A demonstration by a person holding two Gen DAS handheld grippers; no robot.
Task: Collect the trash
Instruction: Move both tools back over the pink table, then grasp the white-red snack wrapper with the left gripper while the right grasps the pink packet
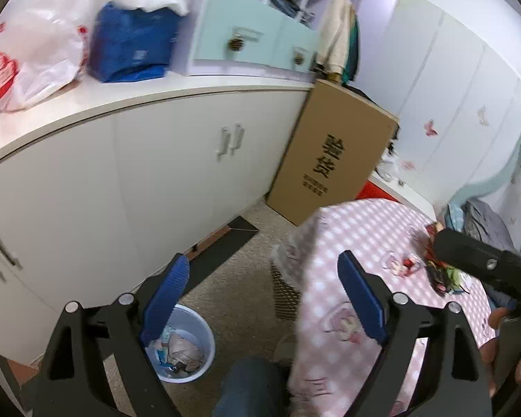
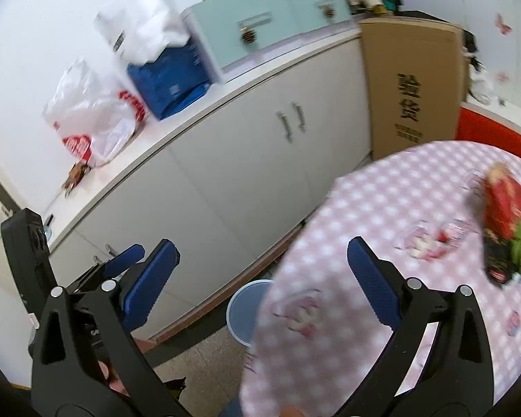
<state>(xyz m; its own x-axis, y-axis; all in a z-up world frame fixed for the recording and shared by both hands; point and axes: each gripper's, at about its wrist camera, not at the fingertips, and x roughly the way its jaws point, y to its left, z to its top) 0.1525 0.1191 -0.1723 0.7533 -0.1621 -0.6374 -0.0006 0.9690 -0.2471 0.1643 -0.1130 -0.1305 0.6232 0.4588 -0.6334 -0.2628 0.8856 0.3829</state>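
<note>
Both my left gripper (image 1: pixel 262 300) and right gripper (image 2: pixel 260 279) gape wide, empty — blurred red-and-green wrappers (image 2: pixel 507 229) lie on the pink checked counter (image 2: pixel 364 208); the round blue bin (image 2: pixel 245 309) is half hidden.

Left gripper (image 1: pixel 262 299) held up in the air, blue-padded fingers (image 1: pixel 165 300) spread wide, nothing between them; right gripper (image 2: pixel 260 279) likewise wide open and empty, its dark body visible at the right edge of the left view, bare fingers wrapped around it

Bright even light; motion blur; fisheye edges warped.
</note>
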